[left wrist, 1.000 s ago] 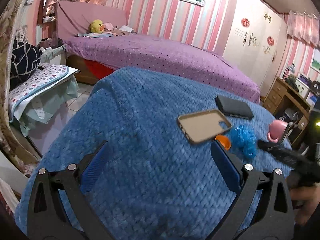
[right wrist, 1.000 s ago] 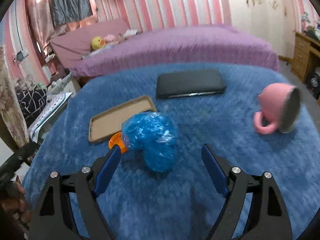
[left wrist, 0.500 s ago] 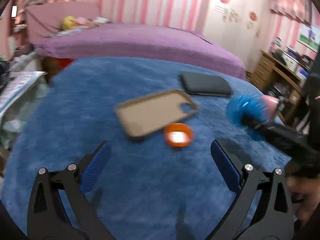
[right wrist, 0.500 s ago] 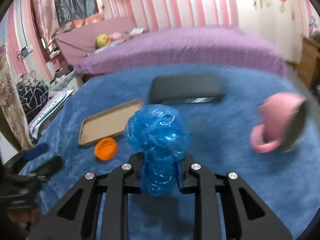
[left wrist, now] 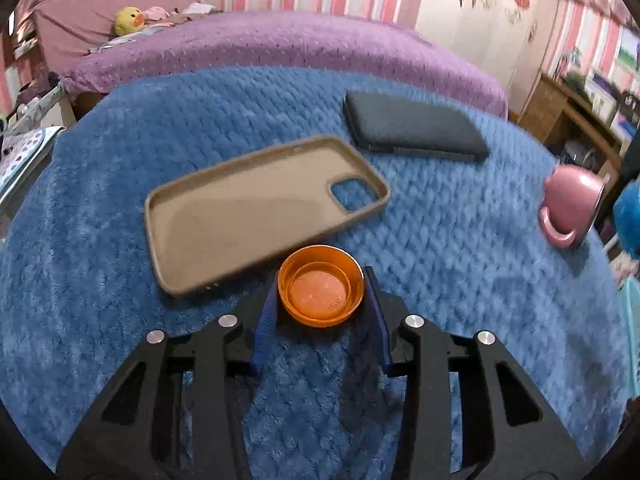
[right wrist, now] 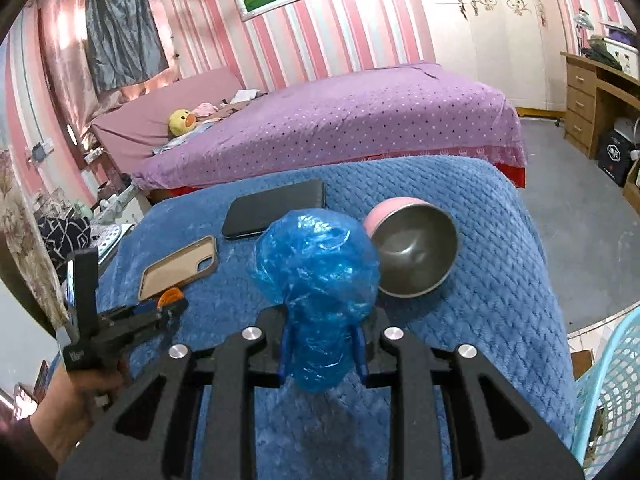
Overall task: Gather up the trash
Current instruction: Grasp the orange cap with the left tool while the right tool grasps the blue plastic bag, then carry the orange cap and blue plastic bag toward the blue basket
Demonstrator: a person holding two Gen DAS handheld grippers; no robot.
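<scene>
Blue crumpled plastic bag point(right wrist: 318, 280) clenched in right gripper point(right wrist: 322, 350) jaws, lifted over blue fleece-covered worktop point(right wrist: 500, 280), long axis upright, bulge up. Left gripper point(left wrist: 320, 312) jaws just closing, now gripping round orange plastic cap point(left wrist: 321, 285), open side up, on fleece beside tan phone case point(left wrist: 248, 212). Step: pickup. Next, likely: carry both to turquoise mesh basket point(right wrist: 612, 392).

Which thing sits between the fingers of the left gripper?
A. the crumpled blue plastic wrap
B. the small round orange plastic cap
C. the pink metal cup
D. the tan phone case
B: in the left wrist view the small round orange plastic cap sits between the blue pads of the left gripper, beside the tan phone case.
</scene>
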